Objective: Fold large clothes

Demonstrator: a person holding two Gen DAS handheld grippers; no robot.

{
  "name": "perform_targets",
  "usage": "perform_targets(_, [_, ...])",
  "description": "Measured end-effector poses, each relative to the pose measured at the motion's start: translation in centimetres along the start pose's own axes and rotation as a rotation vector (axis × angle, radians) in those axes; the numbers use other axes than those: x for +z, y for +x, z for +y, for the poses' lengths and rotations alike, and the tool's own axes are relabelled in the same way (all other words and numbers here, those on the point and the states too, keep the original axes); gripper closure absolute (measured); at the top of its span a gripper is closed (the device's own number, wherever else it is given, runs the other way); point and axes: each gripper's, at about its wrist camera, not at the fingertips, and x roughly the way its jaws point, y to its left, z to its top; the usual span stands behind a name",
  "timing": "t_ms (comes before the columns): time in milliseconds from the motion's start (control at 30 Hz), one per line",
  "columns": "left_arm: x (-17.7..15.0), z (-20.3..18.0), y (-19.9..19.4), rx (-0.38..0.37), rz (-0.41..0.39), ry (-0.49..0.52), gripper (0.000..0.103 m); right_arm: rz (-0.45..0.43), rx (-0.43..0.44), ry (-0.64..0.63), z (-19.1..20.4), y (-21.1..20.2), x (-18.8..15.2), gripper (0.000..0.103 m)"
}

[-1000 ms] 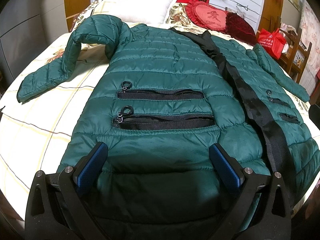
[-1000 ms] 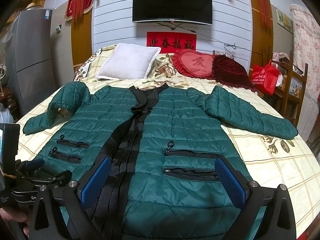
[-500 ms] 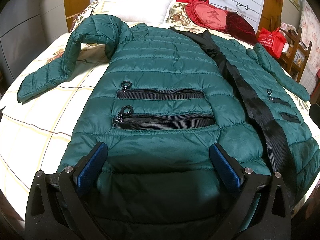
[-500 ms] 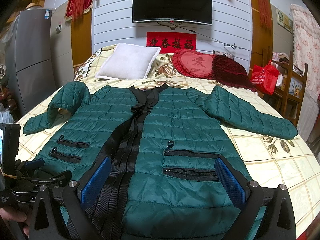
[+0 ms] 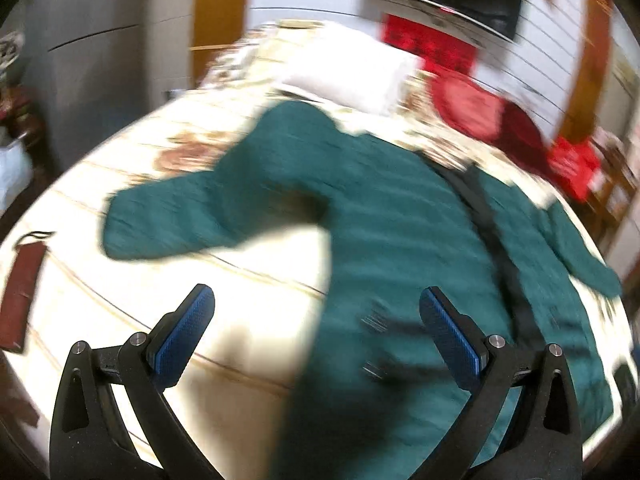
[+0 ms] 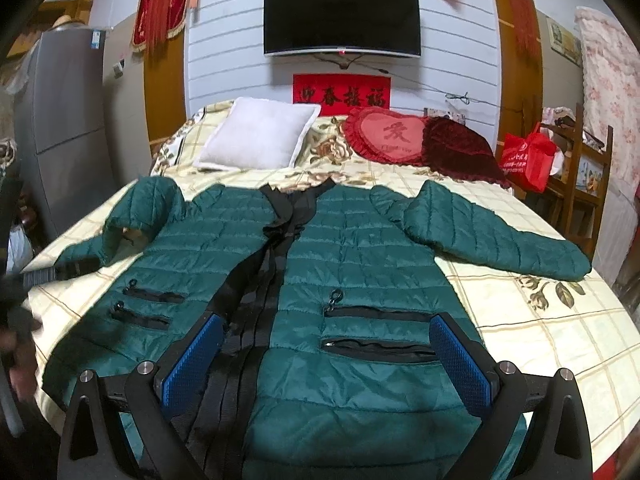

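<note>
A dark green quilted jacket (image 6: 360,256) lies flat, front up, on the bed (image 6: 552,320), with a black zipper band down its middle and both sleeves spread out. My right gripper (image 6: 326,356) is open and empty, low over the jacket's hem beside the right pockets. My left gripper (image 5: 316,332) is open and empty, above the jacket's left edge and the bare bedsheet; this view is blurred. The jacket (image 5: 400,240) and its left sleeve (image 5: 180,216) show there. The left gripper also shows at the left edge of the right wrist view, blurred.
A white pillow (image 6: 256,140), a red heart cushion (image 6: 388,136) and a dark red cushion (image 6: 460,152) lie at the bed's head. A red bag (image 6: 528,156) hangs on a wooden chair at the right. A grey fridge (image 6: 68,128) stands left. A dark red strip (image 5: 20,288) lies at the bed's left edge.
My left gripper has swung quickly left and up, off the jacket's hem toward the left sleeve and bare sheet. My right gripper has stayed nearly still.
</note>
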Motion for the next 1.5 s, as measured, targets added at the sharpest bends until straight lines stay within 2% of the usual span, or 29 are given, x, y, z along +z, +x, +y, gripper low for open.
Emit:
perform_targets(133, [3.4, 8.0, 2.3, 0.153, 0.032, -0.118, 0.000, 0.016, 0.007, 0.039, -0.7, 0.6, 0.0, 0.000])
perform_targets(300, [4.4, 17.3, 5.7, 0.252, 0.107, -0.250, 0.001, 0.027, 0.023, 0.052, -0.8, 1.1, 0.0, 0.000])
perform_targets(400, [4.2, 20.1, 8.5, 0.262, 0.175, -0.274, 0.001, 0.036, 0.028, 0.034, -0.2, 1.4, 0.0, 0.000])
perform_targets(467, [3.9, 20.8, 9.8, 0.237, 0.199, -0.304, 0.001, 0.044, 0.025, 0.013, 0.4, 1.7, 0.0, 0.000])
perform_targets(567, [3.5, 20.7, 12.2, 0.173, 0.255, -0.312, 0.011, 0.058, 0.014, -0.009, 0.8, 2.0, -0.1, 0.000])
perform_targets(667, [3.7, 18.6, 12.6, 0.210, 0.239, -0.224, 0.016, 0.070, 0.009, -0.012, 0.9, 2.4, -0.2, 0.000])
perform_targets(700, [3.7, 18.1, 12.7, 0.217, 0.227, -0.198, 0.026, 0.073, 0.007, -0.012, 0.9, 2.5, -0.2, 0.000])
perform_targets(733, [3.7, 17.8, 12.7, 0.213, 0.214, -0.179, 0.041, 0.075, 0.005, -0.010, 0.8, 2.6, -0.2, 0.000])
perform_targets(767, [3.8, 17.3, 12.8, 0.207, 0.205, -0.157, 0.049, 0.077, 0.004, -0.010, 0.9, 2.8, -0.2, 0.000])
perform_targets(800, [4.0, 17.2, 12.9, 0.187, 0.204, -0.150, 0.068, 0.081, 0.004, -0.012, 1.0, 2.9, -0.2, 0.000])
perform_targets(833, [4.1, 17.1, 12.9, 0.160, 0.209, -0.150, 0.082, 0.082, 0.002, -0.015, 1.0, 2.9, -0.2, 0.000])
perform_targets(900, [4.5, 16.7, 12.6, 0.166, 0.199, -0.121, 0.086, 0.085, 0.001, -0.024, 1.2, 3.0, -0.3, 0.000])
perform_targets(967, [5.2, 16.7, 10.9, 0.211, 0.127, -0.099, 0.087, 0.086, -0.002, -0.030, 1.3, 3.0, -0.3, 0.000])
perform_targets(1100, [7.8, 20.1, 6.0, 0.325, -0.010, -0.186, 0.087, 0.076, 0.000, -0.015, 1.1, 2.8, -0.3, 0.000])
perform_targets(1200, [9.9, 22.6, 3.1, 0.355, -0.043, -0.219, 0.087, 0.069, 0.000, -0.002, 0.6, 2.5, -0.3, 0.000])
perform_targets(1267, [10.8, 22.5, 2.1, 0.321, -0.039, -0.195, 0.087, 0.067, 0.002, 0.006, 0.3, 2.4, -0.2, 0.000])
perform_targets(1333, [11.5, 20.8, 1.3, 0.264, -0.050, -0.156, 0.087, 0.068, -0.002, 0.012, 0.0, 2.4, -0.2, 0.000])
perform_targets(1400, [12.0, 18.4, 0.3, 0.130, -0.064, -0.130, 0.087, 0.075, -0.011, 0.012, -0.1, 2.5, -0.2, 0.000])
perform_targets(1467, [12.8, 13.6, -0.6, -0.018, -0.072, -0.055, 0.087, 0.104, -0.051, 0.000, -0.4, 2.9, -0.5, 0.000])
perform_targets(1500, [13.0, 11.5, -1.1, -0.066, -0.079, -0.018, 0.087, 0.123, -0.074, -0.004, -0.6, 3.2, -0.6, 0.000])
